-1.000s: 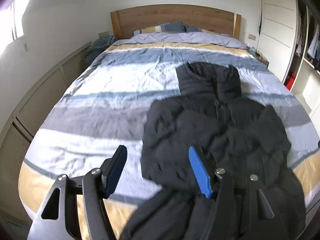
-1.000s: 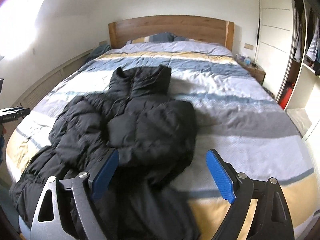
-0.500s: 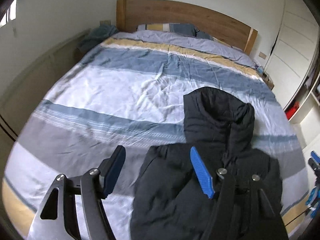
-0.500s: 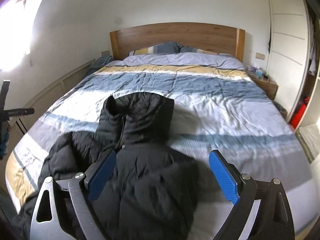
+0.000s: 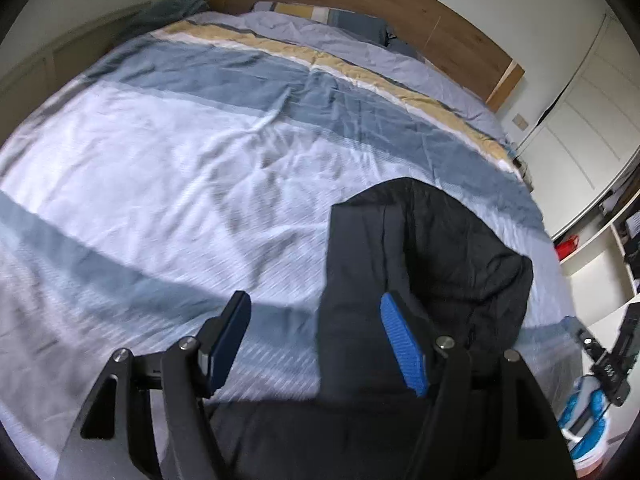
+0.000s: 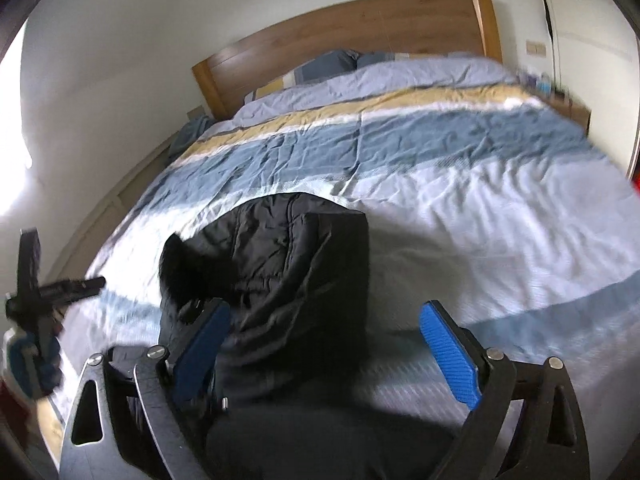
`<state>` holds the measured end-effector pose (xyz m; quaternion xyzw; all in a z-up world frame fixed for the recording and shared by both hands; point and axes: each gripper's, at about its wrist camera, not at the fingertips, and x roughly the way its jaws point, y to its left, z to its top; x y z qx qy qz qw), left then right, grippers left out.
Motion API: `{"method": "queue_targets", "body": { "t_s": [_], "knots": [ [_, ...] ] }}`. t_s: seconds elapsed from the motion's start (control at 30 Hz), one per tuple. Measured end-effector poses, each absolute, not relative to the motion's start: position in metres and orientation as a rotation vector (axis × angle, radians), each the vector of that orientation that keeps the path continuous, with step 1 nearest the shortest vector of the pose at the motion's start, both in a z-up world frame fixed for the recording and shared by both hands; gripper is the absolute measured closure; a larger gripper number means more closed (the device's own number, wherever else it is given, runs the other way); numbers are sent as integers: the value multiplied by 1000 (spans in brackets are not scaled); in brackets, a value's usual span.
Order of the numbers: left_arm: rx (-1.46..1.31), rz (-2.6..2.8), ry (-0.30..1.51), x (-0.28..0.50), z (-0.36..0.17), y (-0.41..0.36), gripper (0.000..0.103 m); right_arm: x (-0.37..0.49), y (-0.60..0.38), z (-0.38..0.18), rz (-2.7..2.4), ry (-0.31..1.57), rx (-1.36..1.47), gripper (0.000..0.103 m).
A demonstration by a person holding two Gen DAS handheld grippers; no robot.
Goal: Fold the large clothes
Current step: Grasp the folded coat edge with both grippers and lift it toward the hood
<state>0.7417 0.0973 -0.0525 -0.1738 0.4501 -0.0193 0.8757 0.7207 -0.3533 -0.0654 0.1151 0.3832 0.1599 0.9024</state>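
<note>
Jaws: left gripper (image 5: 316,342) and right gripper (image 6: 324,354) both wide, holding nothing | black puffer jacket (image 6: 288,276) lies on the striped bed (image 5: 168,160), hood toward the headboard | progress — seemingly early, folding mostly left

Right hand-held gripper (image 6: 326,350) jaws wide apart, nothing between them, above black puffer jacket (image 6: 288,264) on striped bed (image 6: 460,184). Left hand-held gripper (image 6: 36,292) at left edge.

jacket (image 6: 288,264): matt quilted cloth | bedcover (image 5: 168,152): creased cotton | headboard (image 6: 360,28): smooth wood
</note>
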Motion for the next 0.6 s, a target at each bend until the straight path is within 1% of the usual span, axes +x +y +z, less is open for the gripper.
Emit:
{"method": "queue_targets", "body": {
  "t_s": [0.23,0.37,0.6],
  "knots": [
    [-423,-100,902,794,-104,86,37,780,-321,-103,383,793,255,4],
    [-526,-180,880,810,-125,85,37,800,-316,-124,385,794,295,4],
    [-610,-310,960,833,-154,68,37,815,-323,-147,389,800,403,4]
  ]
}}
